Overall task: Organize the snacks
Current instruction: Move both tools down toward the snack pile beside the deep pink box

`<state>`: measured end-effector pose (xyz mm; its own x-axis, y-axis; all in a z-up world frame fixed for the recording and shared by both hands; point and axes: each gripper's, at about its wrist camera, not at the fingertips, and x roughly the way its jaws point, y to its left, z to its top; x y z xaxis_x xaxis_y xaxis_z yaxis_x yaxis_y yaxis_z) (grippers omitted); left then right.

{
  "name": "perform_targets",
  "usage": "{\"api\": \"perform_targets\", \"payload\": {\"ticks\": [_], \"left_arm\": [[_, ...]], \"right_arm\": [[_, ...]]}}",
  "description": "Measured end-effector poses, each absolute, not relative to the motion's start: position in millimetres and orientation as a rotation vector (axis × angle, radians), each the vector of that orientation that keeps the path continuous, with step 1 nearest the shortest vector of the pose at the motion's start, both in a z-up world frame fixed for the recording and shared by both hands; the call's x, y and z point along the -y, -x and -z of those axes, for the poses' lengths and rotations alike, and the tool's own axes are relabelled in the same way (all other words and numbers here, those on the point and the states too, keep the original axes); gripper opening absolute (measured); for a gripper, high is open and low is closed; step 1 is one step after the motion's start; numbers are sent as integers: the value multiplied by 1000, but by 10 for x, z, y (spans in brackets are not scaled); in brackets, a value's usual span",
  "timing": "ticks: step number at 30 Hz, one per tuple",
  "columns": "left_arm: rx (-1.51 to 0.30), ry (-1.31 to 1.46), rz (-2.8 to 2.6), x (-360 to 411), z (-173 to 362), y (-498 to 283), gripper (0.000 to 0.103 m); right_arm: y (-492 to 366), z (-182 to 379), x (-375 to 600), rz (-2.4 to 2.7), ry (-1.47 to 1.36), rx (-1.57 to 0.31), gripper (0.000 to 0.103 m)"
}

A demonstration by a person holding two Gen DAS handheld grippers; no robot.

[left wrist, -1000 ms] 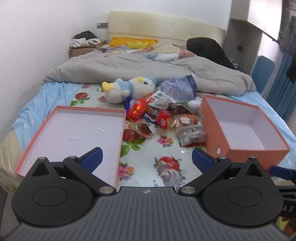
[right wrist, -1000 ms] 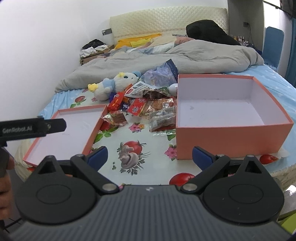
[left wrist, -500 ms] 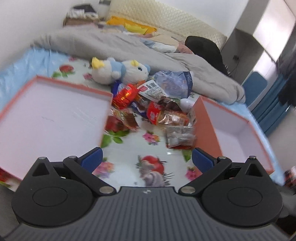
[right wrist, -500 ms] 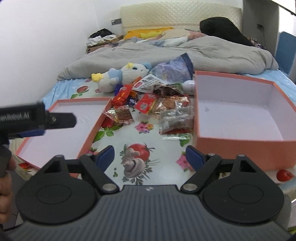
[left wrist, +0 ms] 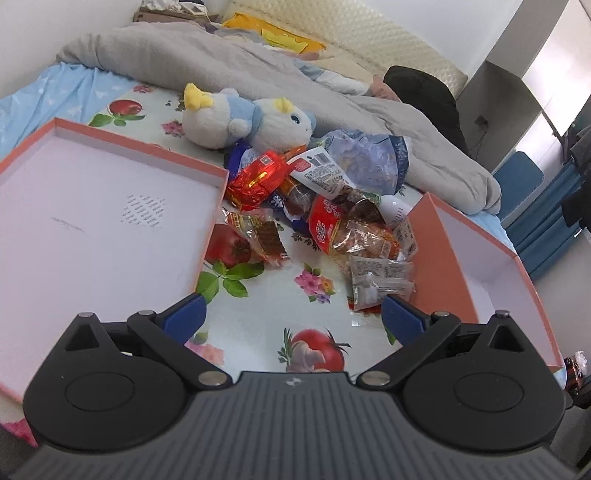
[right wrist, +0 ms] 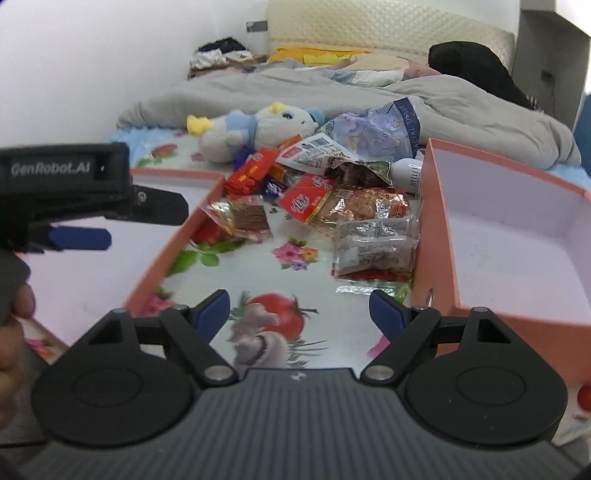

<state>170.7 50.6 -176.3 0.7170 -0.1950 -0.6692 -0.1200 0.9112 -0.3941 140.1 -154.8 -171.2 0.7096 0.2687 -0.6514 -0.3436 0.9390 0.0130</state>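
This is a bedroom in a home. A big bed (left wrist: 155,110) fills most of the room, with a sheet printed with flowers and red fruit. A soft grey blanket (left wrist: 258,74) lies rumpled across the far end. Behind it stands a padded cream headboard (right wrist: 388,26) against a white wall. A yellow pillow (right wrist: 317,53) sits near the headboard, and a pile of clothes (right wrist: 221,51) rests in the corner. A stuffed toy (left wrist: 247,122) in blue and white lies on the bed. Blue curtains (left wrist: 554,214) hang at the side, next to a blue chair (left wrist: 519,177).
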Motion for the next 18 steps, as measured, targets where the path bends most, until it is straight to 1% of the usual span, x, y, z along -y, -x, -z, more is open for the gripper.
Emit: {"api": "perform_targets", "payload": {"ticks": [4, 5, 7, 11, 18], "left_arm": [[-797, 451, 43, -533, 1949, -1890, 98], [-794, 454, 39, -534, 1988, -1931, 98], [-797, 439, 34, -511, 2038, -2008, 96], [-788, 443, 44, -501, 2122, -2135, 95], [-771, 512, -18, -574, 2236, -2318, 87]], "right_arm": [[-1511, 1786, 1510, -340, 129, -676, 83], [-1539, 1808, 1512, -353, 120, -673, 80], [-1591, 1865, 1495, -368, 125, -663, 79], [-1654, 1954, 1463, -353, 158, -647, 79], [-1791, 2102, 1365, -315, 232, -650, 77]]}}
